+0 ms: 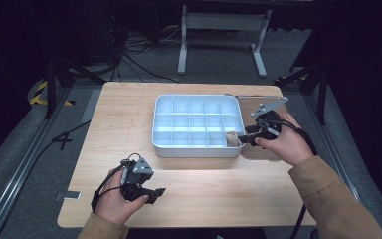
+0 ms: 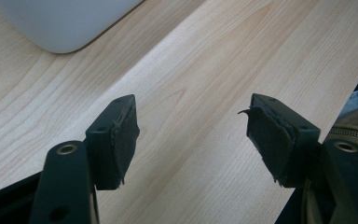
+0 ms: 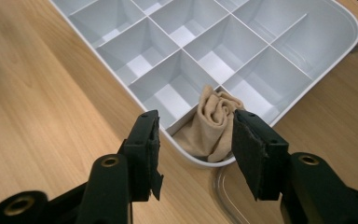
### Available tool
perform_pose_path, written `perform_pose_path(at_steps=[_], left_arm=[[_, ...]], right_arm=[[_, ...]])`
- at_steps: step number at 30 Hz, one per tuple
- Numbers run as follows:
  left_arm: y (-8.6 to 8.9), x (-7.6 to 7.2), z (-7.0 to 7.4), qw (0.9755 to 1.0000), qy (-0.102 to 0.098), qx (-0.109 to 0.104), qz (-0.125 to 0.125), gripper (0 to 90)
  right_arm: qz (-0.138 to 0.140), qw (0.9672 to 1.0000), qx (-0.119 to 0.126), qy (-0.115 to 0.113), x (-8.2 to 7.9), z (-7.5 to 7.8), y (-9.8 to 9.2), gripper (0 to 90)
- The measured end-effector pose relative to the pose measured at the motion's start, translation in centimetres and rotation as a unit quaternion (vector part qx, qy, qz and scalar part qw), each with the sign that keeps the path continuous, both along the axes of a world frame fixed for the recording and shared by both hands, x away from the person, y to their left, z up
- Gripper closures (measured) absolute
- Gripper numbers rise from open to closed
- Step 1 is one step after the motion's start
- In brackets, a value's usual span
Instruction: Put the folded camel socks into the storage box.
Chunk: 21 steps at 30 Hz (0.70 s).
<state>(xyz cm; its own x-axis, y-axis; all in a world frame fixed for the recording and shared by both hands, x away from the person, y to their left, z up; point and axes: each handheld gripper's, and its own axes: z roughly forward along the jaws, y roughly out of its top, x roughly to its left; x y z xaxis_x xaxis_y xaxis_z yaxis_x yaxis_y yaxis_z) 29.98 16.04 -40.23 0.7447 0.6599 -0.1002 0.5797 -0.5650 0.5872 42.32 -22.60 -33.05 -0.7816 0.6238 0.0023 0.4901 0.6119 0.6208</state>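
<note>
While a rolled tan cloth point(image 3: 213, 125) sits bunched in the corner compartment of the white plastic divided tray point(image 1: 197, 149), the right gripper point(image 3: 196, 140) hovers just above that corner with its black jaws spread apart, nothing pressed between the pads. From the high view, this tray corner is the one nearest the person's right hand point(image 1: 283, 144), and the cloth point(image 1: 233, 139) stands up against the tray wall. A clear lid point(image 3: 228, 196) lies on the light wooden table point(image 1: 124, 114) just beside the tray. Well apart from the tray, near the table's front edge, the left gripper point(image 2: 193, 140) is released and holds nothing, over bare wood.
</note>
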Motion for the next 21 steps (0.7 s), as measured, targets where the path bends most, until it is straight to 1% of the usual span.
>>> perform_pose_path(at_steps=[1,3,5,6,7,8,9,12,14,15,16,18,21], left_arm=[[0.0,0.0,0.0,1.0,-0.001,-0.003,0.0,35.1],[0.1,0.0,0.1,1.0,0.001,-0.003,-0.001,35.2],[0.2,0.0,0.1,1.0,0.001,-0.006,0.004,35.2],[0.2,0.0,0.1,1.0,-0.001,-0.008,0.002,35.3],[0.2,0.0,0.1,1.0,-0.001,-0.008,0.002,35.5],[0.2,0.0,0.1,0.9999,0.0,-0.011,0.004,35.5],[0.2,0.0,0.1,0.9999,0.0,-0.01,0.003,35.6],[0.3,0.0,0.1,0.9999,0.001,-0.013,0.006,35.6],[0.3,0.0,0.1,0.9999,0.002,-0.015,0.007,35.7],[0.3,0.0,0.1,0.9999,0.002,-0.014,0.007,35.7],[0.3,0.0,0.1,0.9999,0.001,-0.014,0.008,35.7],[0.3,0.0,0.1,0.9999,0.002,-0.014,0.008,35.7],[0.3,0.0,0.1,0.9999,0.002,-0.014,0.009,35.7]], right_arm=[[0.007,0.9999,0.008,-0.002,-0.5,0.0,-0.3,51.8],[0.012,0.9999,0.011,-0.006,-0.8,0.0,-0.4,51.7],[0.016,0.9996,0.022,-0.01,-1.4,-0.1,-0.8,51.1],[0.025,0.9991,0.032,-0.015,-2.0,-0.2,-1.1,50.0],[0.025,0.9991,0.032,-0.015,-2.0,-0.2,-1.1,50.0],[0.03,0.9987,0.037,-0.016,-2.2,-0.3,-1.2,49.6],[0.045,0.9977,0.045,-0.024,-2.7,-0.4,-1.5,49.6],[0.055,0.9963,0.06,-0.025,-3.6,-1.0,-2.0,49.6],[0.057,0.9952,0.076,-0.025,-4.4,-1.5,-2.3,48.8],[0.057,0.9952,0.076,-0.025,-4.4,-1.5,-2.3,48.8],[0.054,0.9944,0.088,-0.025,-5.3,-2.0,-2.5,47.9],[0.051,0.9943,0.09,-0.027,-5.6,-2.2,-2.5,47.0],[0.042,0.9955,0.08,-0.029,-6.7,-3.1,-2.5,46.2]])
